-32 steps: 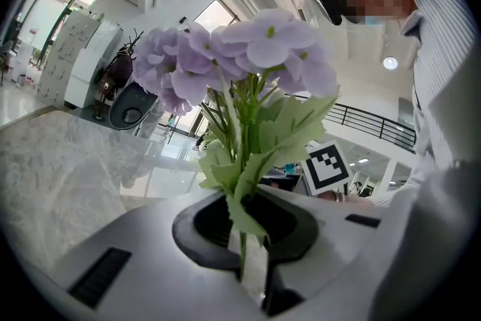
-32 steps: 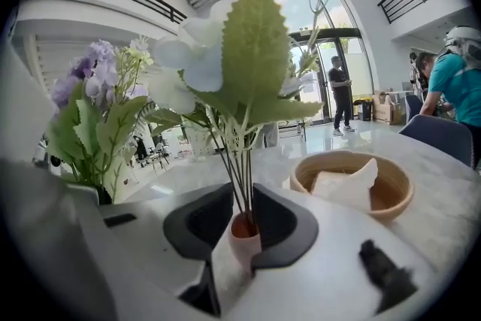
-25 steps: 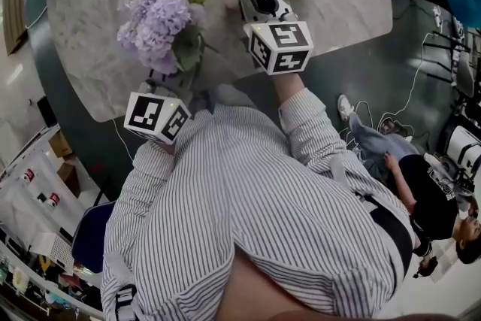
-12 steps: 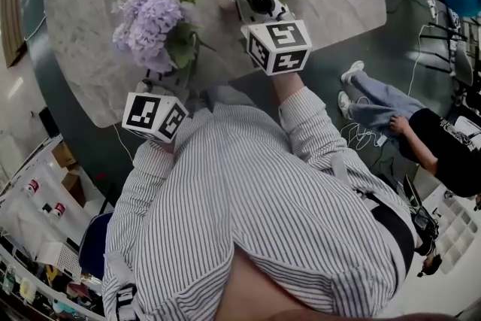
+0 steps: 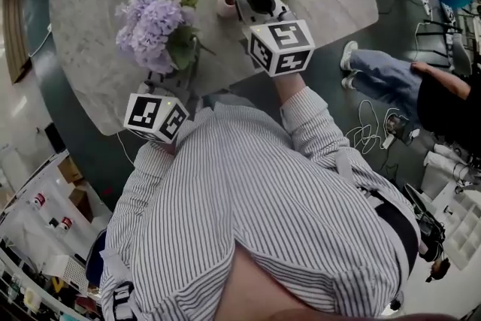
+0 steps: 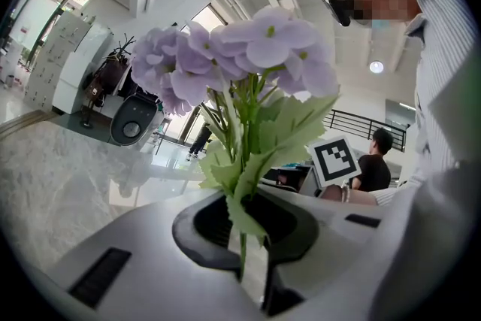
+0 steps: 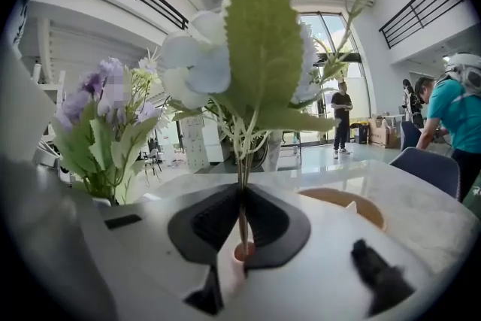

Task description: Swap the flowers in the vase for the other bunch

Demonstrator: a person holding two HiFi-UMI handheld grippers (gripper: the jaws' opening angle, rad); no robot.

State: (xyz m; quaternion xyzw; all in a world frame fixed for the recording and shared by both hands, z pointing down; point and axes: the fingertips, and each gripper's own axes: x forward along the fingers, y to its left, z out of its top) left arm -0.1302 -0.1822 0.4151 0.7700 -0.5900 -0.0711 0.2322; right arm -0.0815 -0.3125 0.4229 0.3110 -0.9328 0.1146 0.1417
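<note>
Just above the small, round pink vase (image 5: 225, 5), the white bunch (image 7: 263, 56) stands upright: pale rounded petals, one broad serrated leaf in front, and thin green stems gathered into a narrow bundle. The right gripper (image 7: 240, 237) has just been closing and its dark, ribbed pads now pinch that bundle of stems. The stems run straight down toward the vase mouth right beneath the jaws. Whether their ends are inside the vase I cannot tell.

Off to the left, well apart from the vase, the left gripper (image 6: 249, 263) is clamped tight on the single slim stem of the purple bunch (image 5: 154, 26). That bunch is a domed cluster of soft lilac florets over toothed, matte green leaves, and it is held upright above the table's near side. In the head view the two bunches sit side by side with their heads close, the purple one nearer the person.

Both grippers have smooth white shells with a black cup-shaped recess around the pads, and each carries a cube with black-and-white square markers.

The table (image 5: 90, 11) below is a rounded slab with a grey, veined, glossy marble look. A shallow tan bowl (image 7: 334, 201) sits on it just beyond the vase, to the right.

The person wears a finely striped shirt.
</note>
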